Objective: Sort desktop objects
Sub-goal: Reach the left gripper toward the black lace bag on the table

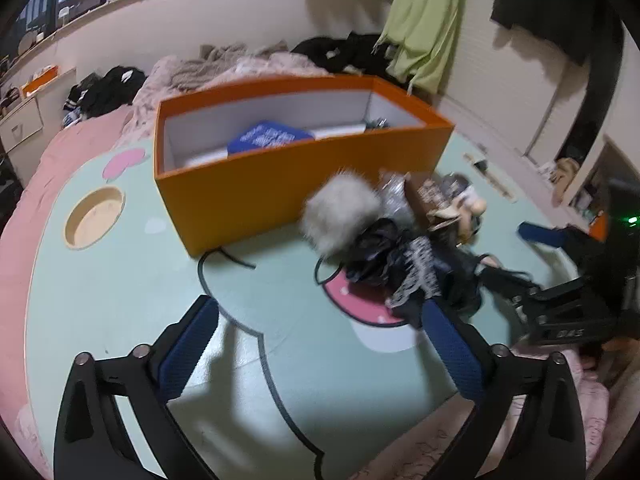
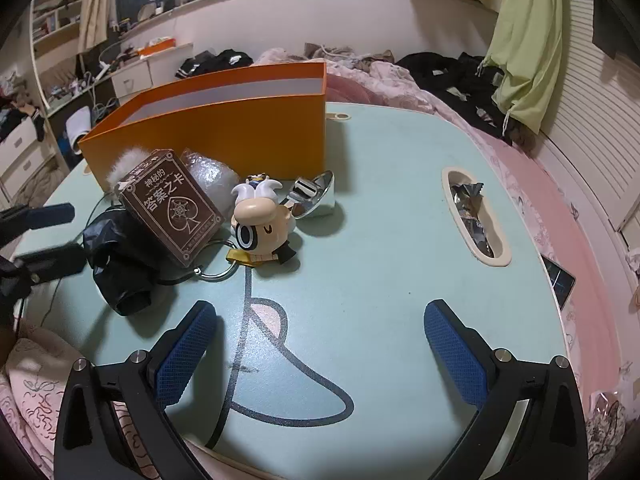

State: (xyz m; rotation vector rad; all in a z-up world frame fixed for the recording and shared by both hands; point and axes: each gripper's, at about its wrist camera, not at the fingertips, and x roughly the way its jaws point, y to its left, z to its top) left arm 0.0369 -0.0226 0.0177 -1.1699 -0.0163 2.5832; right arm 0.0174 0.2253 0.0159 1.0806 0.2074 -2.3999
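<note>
An orange box (image 1: 248, 196) stands on the mint green table (image 1: 120, 300) and holds a blue book (image 1: 268, 138). It also shows in the right wrist view (image 2: 224, 136). In front of it lies a pile: a white fluffy ball (image 1: 340, 212), a black bag (image 2: 120, 256), a brown card box (image 2: 172, 208), a cartoon figurine (image 2: 260, 220), a bubble-wrapped item (image 2: 210, 178) and a shiny metal piece (image 2: 312, 196). My left gripper (image 1: 320, 344) is open and empty, just short of the pile. My right gripper (image 2: 320, 344) is open and empty over bare table.
A round hole (image 1: 94, 218) is in the table's left part. An oval slot (image 2: 474, 216) on the right holds wrappers. A phone (image 2: 558, 280) lies on the pink bedding. Clothes and blankets are piled behind the table. The other gripper (image 2: 44, 240) shows at the left edge.
</note>
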